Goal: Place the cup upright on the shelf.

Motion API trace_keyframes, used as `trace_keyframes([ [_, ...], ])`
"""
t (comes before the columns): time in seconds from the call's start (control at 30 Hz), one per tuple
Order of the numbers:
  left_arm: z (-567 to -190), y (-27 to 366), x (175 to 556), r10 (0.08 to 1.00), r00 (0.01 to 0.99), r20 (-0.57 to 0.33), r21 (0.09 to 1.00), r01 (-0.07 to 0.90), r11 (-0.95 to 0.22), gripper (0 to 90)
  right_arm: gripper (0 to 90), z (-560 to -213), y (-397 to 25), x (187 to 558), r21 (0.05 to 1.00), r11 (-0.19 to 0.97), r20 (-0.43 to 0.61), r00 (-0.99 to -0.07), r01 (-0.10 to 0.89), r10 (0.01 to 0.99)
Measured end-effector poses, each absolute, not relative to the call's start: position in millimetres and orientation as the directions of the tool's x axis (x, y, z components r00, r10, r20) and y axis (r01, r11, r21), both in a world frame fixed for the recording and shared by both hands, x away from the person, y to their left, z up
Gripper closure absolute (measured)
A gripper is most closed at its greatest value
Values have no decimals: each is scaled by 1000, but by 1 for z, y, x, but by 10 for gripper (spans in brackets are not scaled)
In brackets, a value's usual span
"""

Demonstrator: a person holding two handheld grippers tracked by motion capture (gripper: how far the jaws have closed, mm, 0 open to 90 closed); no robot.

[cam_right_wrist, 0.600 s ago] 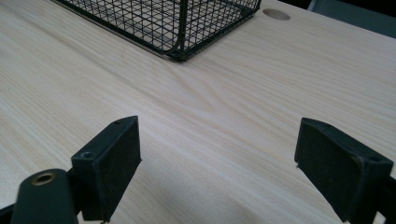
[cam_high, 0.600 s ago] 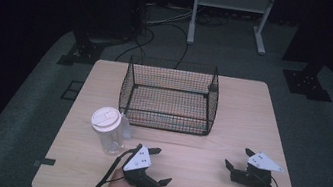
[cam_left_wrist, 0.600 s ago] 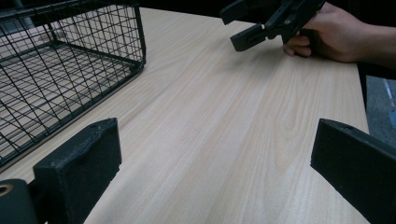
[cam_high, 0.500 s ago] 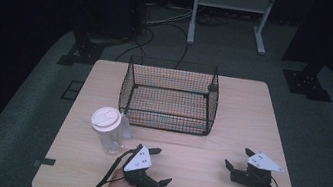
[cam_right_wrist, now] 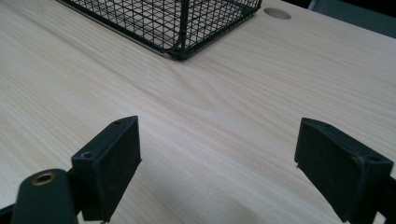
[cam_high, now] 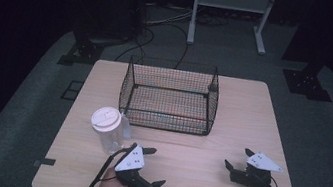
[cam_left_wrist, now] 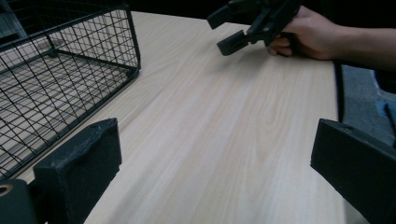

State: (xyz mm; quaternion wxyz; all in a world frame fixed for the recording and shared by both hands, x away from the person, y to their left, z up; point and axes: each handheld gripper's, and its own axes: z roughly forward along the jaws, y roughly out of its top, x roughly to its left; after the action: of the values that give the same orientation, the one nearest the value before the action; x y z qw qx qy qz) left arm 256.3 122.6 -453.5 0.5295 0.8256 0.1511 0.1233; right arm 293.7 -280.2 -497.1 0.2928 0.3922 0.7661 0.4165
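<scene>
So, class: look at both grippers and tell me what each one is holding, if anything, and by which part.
Nothing is held. The left gripper and the right gripper both have their jaws wide open over bare table.

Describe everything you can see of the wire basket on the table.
The wire basket is a black rectangular mesh box, seemingly metal, open on top, with thicker rim bars and rounded corners. It stands upright and empty on the far middle of the wooden table, which shows through its mesh floor. Nothing else touches it.
</scene>
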Motion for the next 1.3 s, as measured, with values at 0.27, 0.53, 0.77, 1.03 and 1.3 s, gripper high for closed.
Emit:
trace_keyframes([
  [0.27, -441, 144, 244, 352, 935, 43, 904, 114, -412, 9, 135, -497, -279, 294, 864, 353, -130, -518, 359, 845],
  [0.53, -435, 168, 239, 357, 934, 31, 899, 130, -419, 10, 135, -497, -278, 294, 862, 357, -134, -519, 360, 845],
  [0.77, -426, 191, 229, 374, 926, 45, 894, 129, -428, 10, 135, -497, -278, 294, 861, 364, -141, -520, 356, 843],
  [1.03, -415, 223, 218, 409, 911, 48, 890, 147, -432, 26, 135, -497, -279, 294, 862, 357, -134, -517, 360, 845],
  [1.3, -405, 253, 213, 454, 890, 50, 880, 175, -441, 30, 135, -497, -278, 294, 861, 361, -138, -517, 360, 845],
])
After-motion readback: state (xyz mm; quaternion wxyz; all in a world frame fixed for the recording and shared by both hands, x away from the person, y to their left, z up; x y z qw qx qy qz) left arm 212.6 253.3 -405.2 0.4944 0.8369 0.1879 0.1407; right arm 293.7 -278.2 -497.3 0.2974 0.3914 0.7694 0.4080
